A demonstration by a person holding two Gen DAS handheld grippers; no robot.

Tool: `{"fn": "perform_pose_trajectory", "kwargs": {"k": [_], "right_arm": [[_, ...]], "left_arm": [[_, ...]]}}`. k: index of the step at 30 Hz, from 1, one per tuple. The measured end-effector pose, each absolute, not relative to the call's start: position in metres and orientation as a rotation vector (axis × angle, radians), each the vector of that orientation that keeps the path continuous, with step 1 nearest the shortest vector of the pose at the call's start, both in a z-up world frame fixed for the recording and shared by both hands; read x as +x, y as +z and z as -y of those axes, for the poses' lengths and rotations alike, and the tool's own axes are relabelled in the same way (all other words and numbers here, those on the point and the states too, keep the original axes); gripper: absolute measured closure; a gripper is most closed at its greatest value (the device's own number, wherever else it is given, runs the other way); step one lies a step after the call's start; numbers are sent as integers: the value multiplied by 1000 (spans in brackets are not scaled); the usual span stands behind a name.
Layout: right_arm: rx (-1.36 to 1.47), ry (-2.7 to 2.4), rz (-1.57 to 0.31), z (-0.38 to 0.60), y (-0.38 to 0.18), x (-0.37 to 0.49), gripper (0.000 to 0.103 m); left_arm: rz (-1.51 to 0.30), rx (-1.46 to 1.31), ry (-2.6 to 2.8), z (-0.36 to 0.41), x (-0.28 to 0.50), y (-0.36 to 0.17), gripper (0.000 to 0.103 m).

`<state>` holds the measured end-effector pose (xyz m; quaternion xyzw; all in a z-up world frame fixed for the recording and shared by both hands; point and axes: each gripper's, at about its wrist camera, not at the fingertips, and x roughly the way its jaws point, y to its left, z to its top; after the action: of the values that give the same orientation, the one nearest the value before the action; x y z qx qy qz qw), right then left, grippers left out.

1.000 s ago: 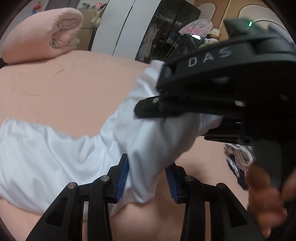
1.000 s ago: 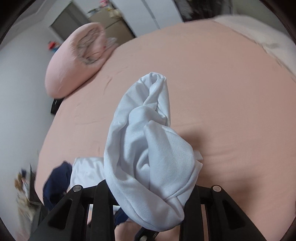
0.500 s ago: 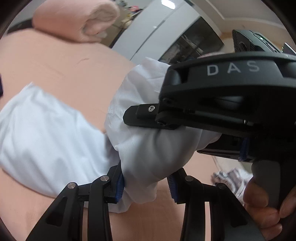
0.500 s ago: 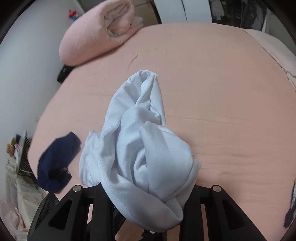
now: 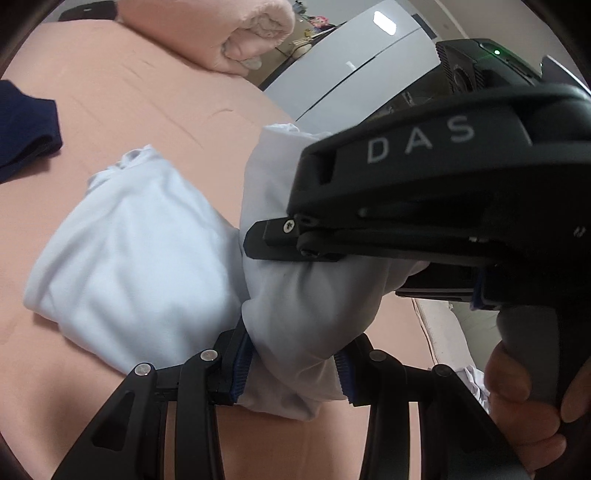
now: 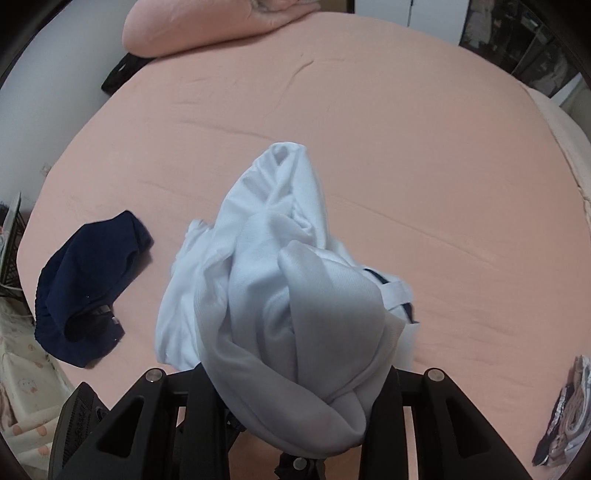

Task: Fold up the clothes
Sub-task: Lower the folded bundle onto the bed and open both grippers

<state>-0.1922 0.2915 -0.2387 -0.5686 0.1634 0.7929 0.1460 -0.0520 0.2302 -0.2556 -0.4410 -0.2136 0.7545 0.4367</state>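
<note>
While both tools grip one white garment [image 6: 280, 295], it hangs bunched between them above a pink bed sheet [image 6: 424, 155]. Left gripper [image 5: 291, 373]: blue-padded fingers [image 5: 240, 369] closed on a thick fold of the cloth, which bulges forward of the pads; the rest of the garment trails to that tool's left and rests in a loose heap on the sheet. Right gripper [image 6: 295, 398]: fingers clamped on a rolled wad of the same cloth, which rises ahead of the tool and drapes to its left. Seen from the left wrist, the right tool crosses just ahead and to the right, its upper finger pressed on the fabric, a hand [image 5: 524, 402] on its handle. A dark navy garment [image 6: 92, 284] lies on the sheet well left of the right tool. A rolled pink blanket [image 6: 221, 26] sits far ahead at the bed's end.
</note>
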Motion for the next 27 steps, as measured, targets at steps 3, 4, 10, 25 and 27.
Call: {"fn": "perform_pose_trajectory", "kwargs": {"k": [3,4,10,25,27], "right_arm": [[-1677,2307,-505,-289,-240,-193,56],[-1694,2316,-537,-289,-241,-194,46],[-1692,2381,-866,-299,-229,-188,32],[-1697,2441,-1035,-361,-156,-171,32],[-1697,2453,-973,-374,-145,-170,32]], "left_arm": [[542,-1109,1871,-229,-56,-259,67],[544,-1117,1868,-229,-56,-260,67],[482,-1155,1866,-224,-55,-253,45],[78,-1278,1811,-233,-73,-161,39],[-40,-1252,1797,-231,-69,-148,39]]}}
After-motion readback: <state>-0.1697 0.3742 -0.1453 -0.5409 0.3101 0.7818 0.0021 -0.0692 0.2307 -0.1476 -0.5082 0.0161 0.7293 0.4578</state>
